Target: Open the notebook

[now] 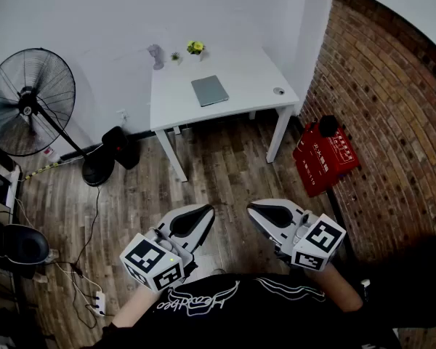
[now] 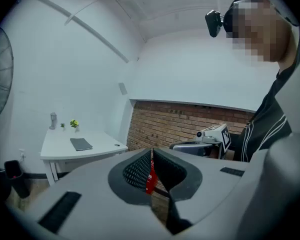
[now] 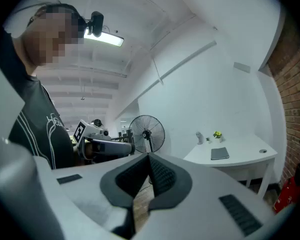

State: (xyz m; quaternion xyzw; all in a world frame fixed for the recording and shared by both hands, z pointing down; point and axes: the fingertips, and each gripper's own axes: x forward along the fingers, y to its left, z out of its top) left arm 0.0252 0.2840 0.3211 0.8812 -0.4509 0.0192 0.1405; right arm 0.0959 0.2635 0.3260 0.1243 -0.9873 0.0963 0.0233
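A closed grey notebook (image 1: 209, 90) lies flat near the middle of a white table (image 1: 240, 71) across the room. It also shows in the left gripper view, notebook (image 2: 81, 144), and in the right gripper view, notebook (image 3: 220, 154). My left gripper (image 1: 203, 211) and right gripper (image 1: 256, 209) are held side by side close to the person's body, far short of the table. Both are shut with nothing between the jaws. Each gripper view shows the other one: the right gripper (image 2: 200, 145) and the left gripper (image 3: 107, 145).
A small plant (image 1: 195, 47), a little grey figure (image 1: 157, 55) and a small round thing (image 1: 278, 91) stand on the table. A standing fan (image 1: 29, 100) is at the left, a red case (image 1: 323, 155) against the brick wall (image 1: 392, 122) at the right. Cables and a power strip (image 1: 98, 302) lie on the wooden floor.
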